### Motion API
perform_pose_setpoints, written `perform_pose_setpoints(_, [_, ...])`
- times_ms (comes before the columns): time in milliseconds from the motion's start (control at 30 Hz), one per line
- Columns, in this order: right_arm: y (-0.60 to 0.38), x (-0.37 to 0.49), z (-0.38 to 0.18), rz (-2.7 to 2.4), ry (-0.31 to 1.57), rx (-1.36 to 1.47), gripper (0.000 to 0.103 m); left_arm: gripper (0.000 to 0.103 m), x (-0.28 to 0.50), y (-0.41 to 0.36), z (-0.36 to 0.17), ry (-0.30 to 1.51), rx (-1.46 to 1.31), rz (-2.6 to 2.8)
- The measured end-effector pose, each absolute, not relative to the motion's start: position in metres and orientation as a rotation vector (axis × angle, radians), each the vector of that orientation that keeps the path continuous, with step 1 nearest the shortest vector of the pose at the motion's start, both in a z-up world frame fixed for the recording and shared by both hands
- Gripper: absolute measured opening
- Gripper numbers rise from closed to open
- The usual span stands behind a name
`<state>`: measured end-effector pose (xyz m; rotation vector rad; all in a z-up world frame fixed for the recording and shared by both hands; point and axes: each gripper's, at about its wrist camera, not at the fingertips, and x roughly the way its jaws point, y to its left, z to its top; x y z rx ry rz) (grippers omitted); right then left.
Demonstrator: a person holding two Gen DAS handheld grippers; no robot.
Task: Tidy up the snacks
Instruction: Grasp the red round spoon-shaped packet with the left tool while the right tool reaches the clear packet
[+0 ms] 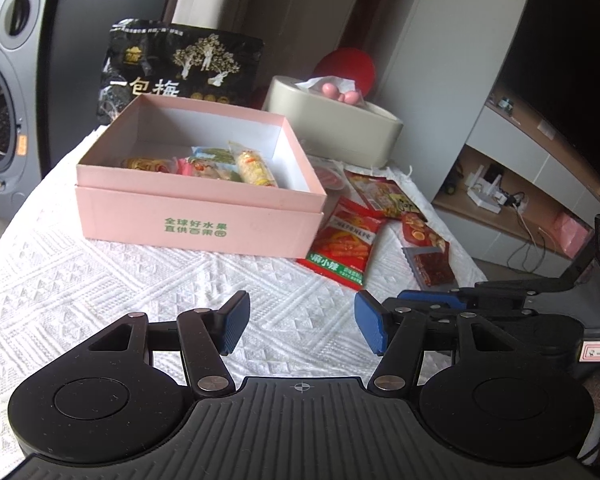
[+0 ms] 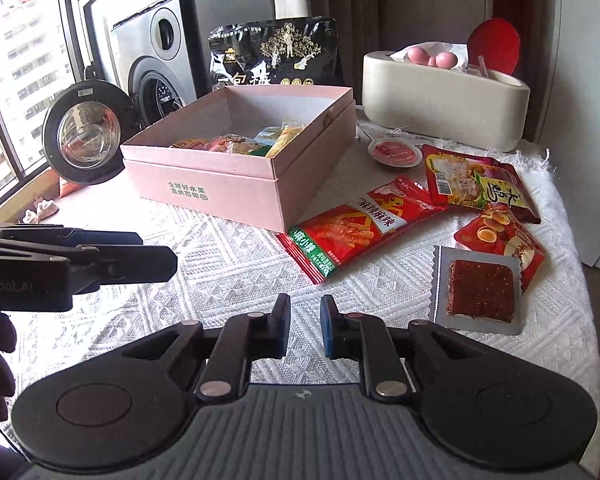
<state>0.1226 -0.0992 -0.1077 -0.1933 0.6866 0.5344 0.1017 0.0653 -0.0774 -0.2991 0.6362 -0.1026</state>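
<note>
An open pink box (image 1: 204, 224) (image 2: 220, 184) stands on the white textured cloth and holds several snack packets (image 1: 220, 166) (image 2: 244, 144). To its right lie loose snacks: a long red packet (image 1: 342, 244) (image 2: 356, 228), a red-yellow packet (image 2: 480, 184), a small egg-print packet (image 2: 504, 240), a clear packet with a brown square (image 2: 478, 290) (image 1: 430, 270) and a small round pink cup (image 2: 394, 152). My left gripper (image 1: 302, 328) is open and empty, in front of the box. My right gripper (image 2: 305, 326) is empty, its jaws a narrow gap apart, near the red packet.
A big black snack bag (image 1: 180, 68) (image 2: 276, 52) stands behind the box. A beige tissue holder (image 1: 336, 124) (image 2: 444, 92) sits at the back right. A washing machine (image 2: 156, 52) is at the left, a TV shelf (image 1: 520, 160) at the right.
</note>
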Motion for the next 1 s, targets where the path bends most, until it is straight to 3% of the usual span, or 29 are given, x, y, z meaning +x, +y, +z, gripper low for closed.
perform_pose_setpoints(67, [-0.107, 0.128, -0.103, 0.502, 0.671, -0.146, 0.025, 0.063, 0.102, 0.062, -0.076, 0.622, -0.279, -0.102])
perform_pose_setpoints(133, [-0.117, 0.147, -0.098, 0.460, 0.659, -0.073, 0.052, 0.063, 0.107, 0.064, -0.077, 0.619, -0.265, -0.082])
perform_pose_setpoints(167, [-0.120, 0.160, -0.095, 0.442, 0.654, -0.046, 0.056, 0.063, 0.111, 0.067, -0.078, 0.623, -0.264, -0.072])
perform_pose_setpoints(367, [-0.107, 0.266, -0.065, 0.476, 0.666, -0.081, 0.057, 0.063, 0.133, 0.086, -0.082, 0.593, -0.276, -0.105])
perform_pose_setpoints(500, [-0.087, 0.326, -0.068, 0.482, 0.664, -0.193, 0.071, 0.063, 0.140, 0.095, -0.092, 0.564, -0.304, -0.141])
perform_pose_setpoints(667, [-0.051, 0.357, -0.097, 0.530, 0.684, -0.355, 0.070, 0.063, 0.150, 0.098, -0.091, 0.627, -0.339, -0.195])
perform_pose_setpoints(733, [-0.039, 0.359, -0.108, 0.545, 0.696, -0.423, 0.061, 0.063, 0.156, 0.097, -0.092, 0.671, -0.342, -0.225])
perform_pose_setpoints(767, [-0.038, 0.358, -0.110, 0.539, 0.689, -0.428, 0.060, 0.063, 0.158, 0.097, -0.093, 0.687, -0.345, -0.241])
perform_pose_setpoints(1000, [-0.071, 0.332, -0.081, 0.531, 0.707, -0.314, 0.059, 0.063, 0.168, 0.089, -0.101, 0.720, -0.338, -0.313])
